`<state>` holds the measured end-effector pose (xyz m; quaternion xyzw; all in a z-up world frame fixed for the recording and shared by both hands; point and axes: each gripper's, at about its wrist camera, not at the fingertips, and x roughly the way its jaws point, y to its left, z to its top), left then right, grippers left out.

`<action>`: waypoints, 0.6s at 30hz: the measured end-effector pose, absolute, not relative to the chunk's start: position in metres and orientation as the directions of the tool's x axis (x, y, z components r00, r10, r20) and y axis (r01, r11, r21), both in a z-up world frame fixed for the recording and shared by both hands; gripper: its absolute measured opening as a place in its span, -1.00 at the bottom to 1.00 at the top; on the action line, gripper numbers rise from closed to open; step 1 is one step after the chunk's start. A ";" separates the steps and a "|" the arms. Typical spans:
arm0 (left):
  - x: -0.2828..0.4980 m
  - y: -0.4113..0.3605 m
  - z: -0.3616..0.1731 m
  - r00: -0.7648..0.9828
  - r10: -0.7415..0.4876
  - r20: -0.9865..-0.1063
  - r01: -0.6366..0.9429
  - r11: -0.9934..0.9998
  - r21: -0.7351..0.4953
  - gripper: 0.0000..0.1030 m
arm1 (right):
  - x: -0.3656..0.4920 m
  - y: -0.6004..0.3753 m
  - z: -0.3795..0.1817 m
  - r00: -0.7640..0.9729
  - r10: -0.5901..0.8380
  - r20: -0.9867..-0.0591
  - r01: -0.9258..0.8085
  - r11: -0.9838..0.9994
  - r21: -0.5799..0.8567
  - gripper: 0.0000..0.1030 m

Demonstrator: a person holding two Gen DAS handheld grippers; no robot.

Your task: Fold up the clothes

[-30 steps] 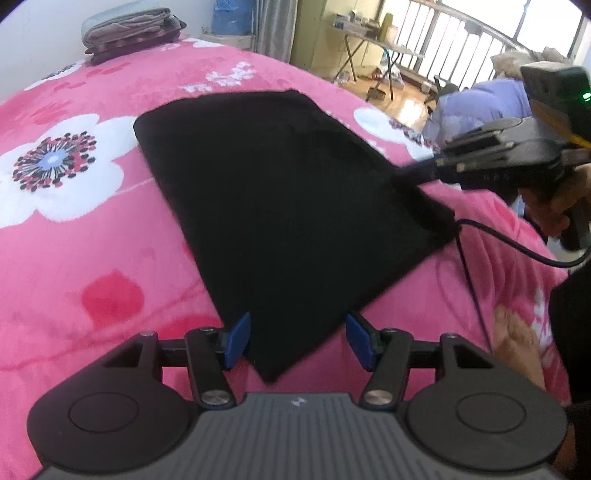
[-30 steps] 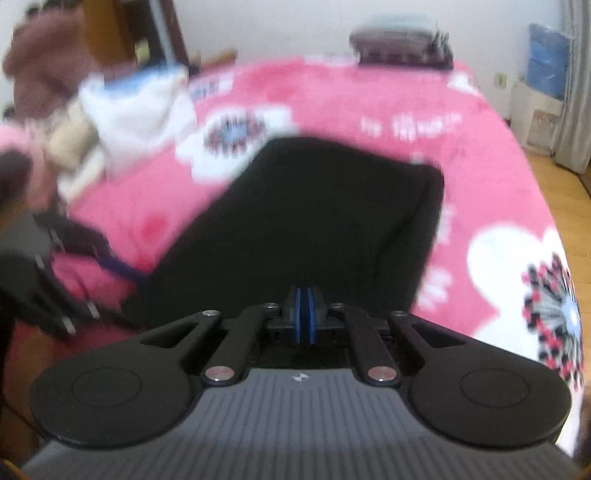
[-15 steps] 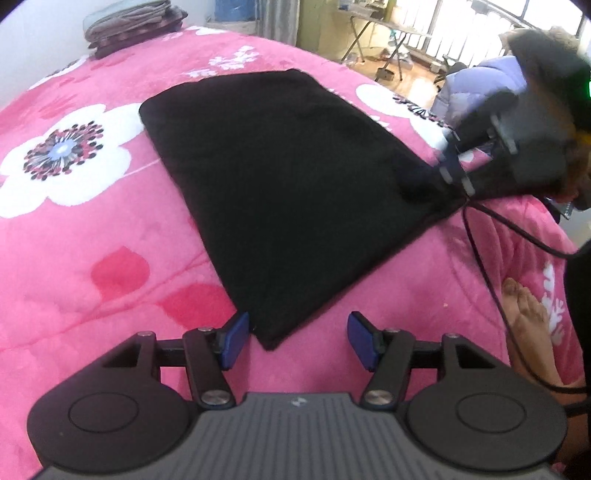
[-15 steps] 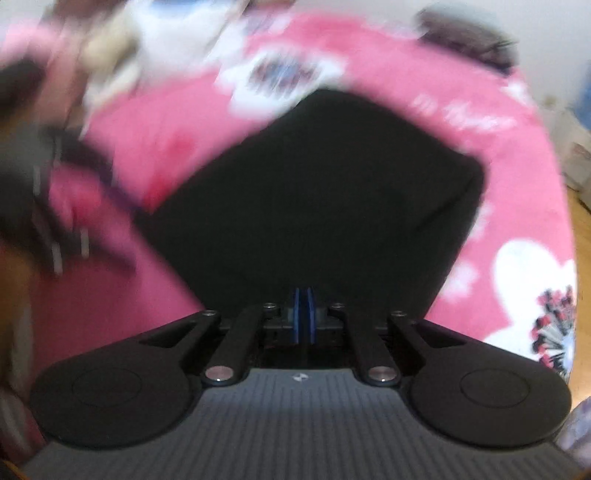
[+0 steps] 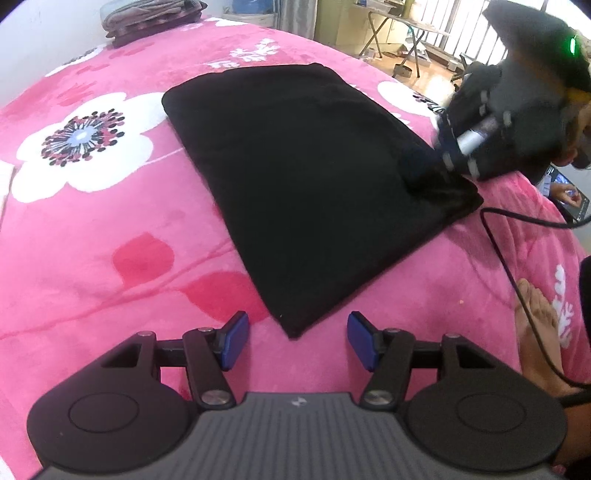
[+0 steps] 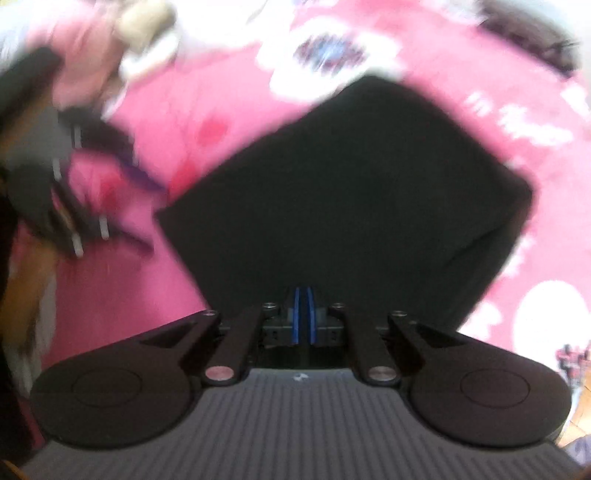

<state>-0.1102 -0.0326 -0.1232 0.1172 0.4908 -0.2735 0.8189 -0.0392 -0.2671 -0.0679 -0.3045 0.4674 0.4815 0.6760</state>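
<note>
black folded cloth [image 5: 306, 184] lies flat on the pink fleece blanket with white flowers [image 5: 92, 206]. the left gripper [image 5: 297, 338] hovers just off the cloth's near corner, blue pads spread wide and holding nothing. the right gripper [image 6: 303, 320] is pinched tight on the cloth's opposite corner, its blue pads pressed together. a black cable [image 5: 517, 280] trails over the blanket beside the cloth.

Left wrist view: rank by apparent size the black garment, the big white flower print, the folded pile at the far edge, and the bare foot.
1. black garment
2. white flower print
3. folded pile and bare foot: similar in frame, at very different distances, so unranked.
</note>
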 end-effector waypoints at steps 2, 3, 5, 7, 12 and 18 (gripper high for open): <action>-0.110 -0.029 -0.124 0.366 -0.331 -0.870 0.553 0.829 -0.083 0.18 | -0.037 -0.259 -0.065 0.075 0.374 -0.924 -0.949 0.311 0.050 -0.92; -0.110 -0.027 -0.124 0.364 -0.330 -0.871 0.547 0.832 -0.086 0.18 | -0.036 -0.255 -0.064 0.062 0.378 -0.924 -0.955 0.291 0.055 -0.92; -0.107 -0.024 -0.126 0.352 -0.329 -0.876 0.532 0.841 -0.103 0.18 | -0.035 -0.247 -0.062 0.037 0.385 -0.922 -0.966 0.251 0.066 -0.92; -0.102 -0.021 -0.128 0.337 -0.337 -0.879 0.516 0.847 -0.127 0.18 | -0.033 -0.238 -0.059 0.011 0.390 -0.921 -0.975 0.210 0.077 -0.92; -0.096 -0.015 -0.127 0.317 -0.345 -0.883 0.492 0.856 -0.158 0.18 | -0.033 -0.192 -0.065 0.056 0.518 -0.853 -0.990 0.142 0.022 -0.92; -0.099 -0.005 -0.123 0.326 -0.331 -0.886 0.471 0.869 -0.151 0.18 | -0.053 -0.173 -0.098 -0.129 0.415 -0.900 -0.992 -0.056 0.116 -0.89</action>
